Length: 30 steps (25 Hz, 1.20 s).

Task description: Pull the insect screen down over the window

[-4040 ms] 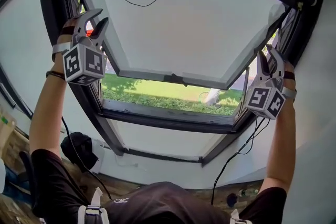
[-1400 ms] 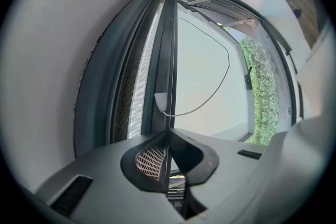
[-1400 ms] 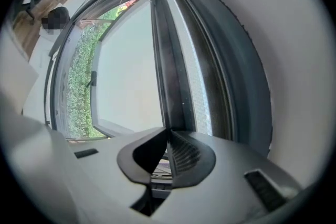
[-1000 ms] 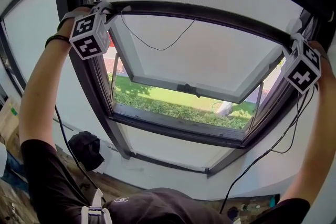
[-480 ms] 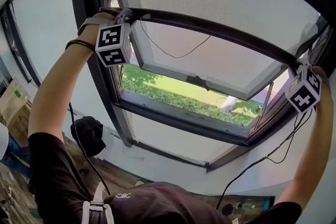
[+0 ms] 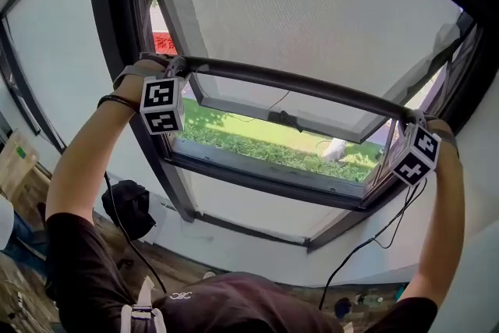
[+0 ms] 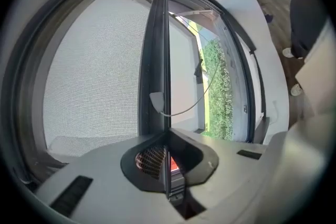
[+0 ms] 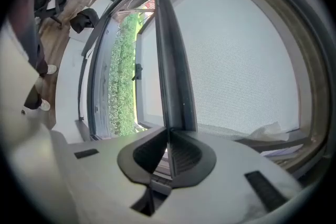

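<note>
Clamped onto the bar (image 6: 296, 83) with left tongs (image 6: 175, 64) and right tongs (image 6: 406, 122); could jam the screen (image 6: 312, 4) crooked if yanked unevenly.

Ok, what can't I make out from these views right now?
- Head view: grip on the bar, hidden behind the left tool and right tool themselves.
- Head view: the screen's top, cut off by the upper edge.
- Left gripper view: the bar's far end, tiny at the top edge.
- Head view: red patch outside, too small to identify.
</note>
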Each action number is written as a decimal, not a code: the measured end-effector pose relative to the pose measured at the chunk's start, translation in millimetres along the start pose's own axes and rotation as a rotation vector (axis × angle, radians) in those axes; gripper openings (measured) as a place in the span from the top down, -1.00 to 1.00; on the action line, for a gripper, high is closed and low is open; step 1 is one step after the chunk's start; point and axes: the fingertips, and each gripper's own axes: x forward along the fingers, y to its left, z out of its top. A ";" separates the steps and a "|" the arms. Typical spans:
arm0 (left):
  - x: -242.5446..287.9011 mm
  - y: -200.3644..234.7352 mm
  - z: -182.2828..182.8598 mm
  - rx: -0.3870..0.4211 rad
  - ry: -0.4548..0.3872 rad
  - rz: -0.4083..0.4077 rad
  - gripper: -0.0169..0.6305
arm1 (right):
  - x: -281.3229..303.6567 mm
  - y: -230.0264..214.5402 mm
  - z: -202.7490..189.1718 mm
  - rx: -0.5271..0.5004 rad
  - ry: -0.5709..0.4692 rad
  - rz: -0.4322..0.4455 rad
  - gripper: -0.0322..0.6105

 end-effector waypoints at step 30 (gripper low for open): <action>69.2 -259.6 9.8 -0.025 -0.026 -0.419 0.87 | 98.8 244.3 -16.8 -0.050 0.130 0.208 0.83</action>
